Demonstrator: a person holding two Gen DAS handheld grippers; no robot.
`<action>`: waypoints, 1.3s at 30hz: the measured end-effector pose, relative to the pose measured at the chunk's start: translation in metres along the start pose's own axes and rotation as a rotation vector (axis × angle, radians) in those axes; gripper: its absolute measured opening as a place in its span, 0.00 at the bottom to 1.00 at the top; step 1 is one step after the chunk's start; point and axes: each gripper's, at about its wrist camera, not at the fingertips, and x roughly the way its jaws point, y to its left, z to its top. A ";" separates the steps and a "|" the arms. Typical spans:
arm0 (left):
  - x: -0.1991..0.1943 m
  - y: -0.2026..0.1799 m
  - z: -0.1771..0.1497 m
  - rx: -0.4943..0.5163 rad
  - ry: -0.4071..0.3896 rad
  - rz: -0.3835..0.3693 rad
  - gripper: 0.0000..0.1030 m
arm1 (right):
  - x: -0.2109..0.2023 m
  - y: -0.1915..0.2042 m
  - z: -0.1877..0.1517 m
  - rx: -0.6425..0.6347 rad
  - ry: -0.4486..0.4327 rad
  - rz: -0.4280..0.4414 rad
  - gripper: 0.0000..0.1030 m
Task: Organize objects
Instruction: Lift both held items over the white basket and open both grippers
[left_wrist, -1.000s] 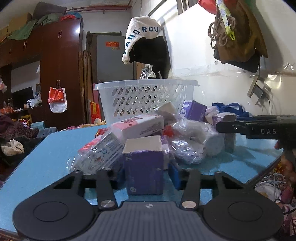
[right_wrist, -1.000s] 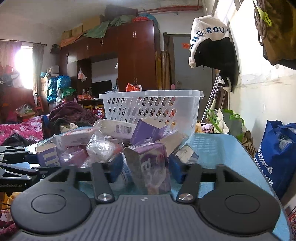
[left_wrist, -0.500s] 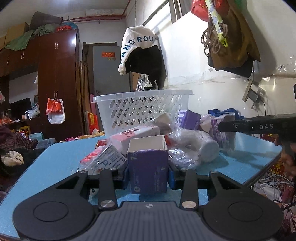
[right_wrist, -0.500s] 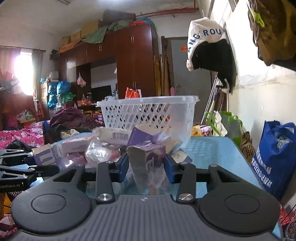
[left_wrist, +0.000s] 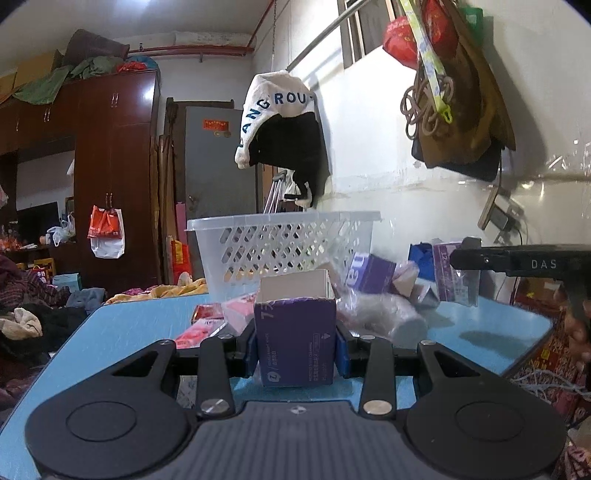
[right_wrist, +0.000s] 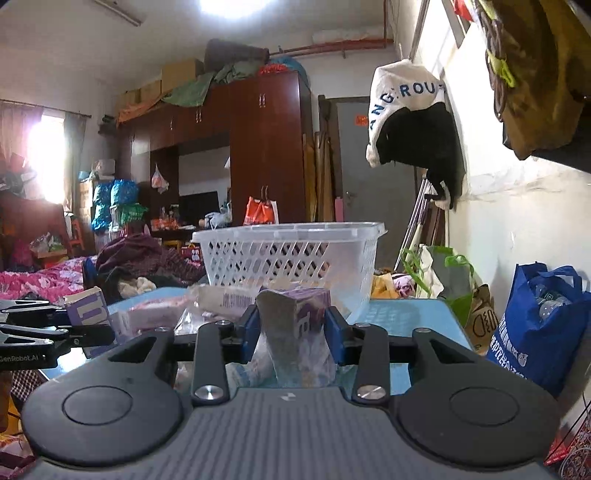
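Note:
My left gripper (left_wrist: 295, 345) is shut on an upright purple box (left_wrist: 295, 325) with an open white top, held a little above the blue table (left_wrist: 122, 332). In the right wrist view, my right gripper (right_wrist: 291, 328) has its blue pads against both sides of a purple plastic-wrapped packet (right_wrist: 295, 314), and the jaws are still closing on it. The same gripper enters the left wrist view from the right, carrying the packet (left_wrist: 452, 275). A white slotted basket (left_wrist: 284, 243) stands behind both, at the table's far side.
A heap of wrapped packets and boxes (left_wrist: 376, 317) lies between the grippers and the basket (right_wrist: 288, 254). Red and pink packets (left_wrist: 207, 325) lie to the left. A blue shopping bag (right_wrist: 532, 325) stands past the table's right edge. Clothes and bags hang on the wall.
The right jaws have narrowed onto the purple packet and raised it from the heap. The left gripper has lifted the purple box clear of the packets around it.

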 end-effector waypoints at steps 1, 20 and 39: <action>-0.001 0.001 0.002 -0.003 -0.006 0.002 0.42 | 0.000 -0.001 0.001 -0.001 -0.003 -0.002 0.40; 0.130 0.028 0.155 -0.078 0.034 -0.003 0.42 | 0.122 -0.022 0.121 -0.062 0.005 -0.006 0.39; 0.144 0.054 0.112 -0.064 0.092 0.069 0.86 | 0.092 -0.037 0.062 -0.041 0.015 0.014 1.00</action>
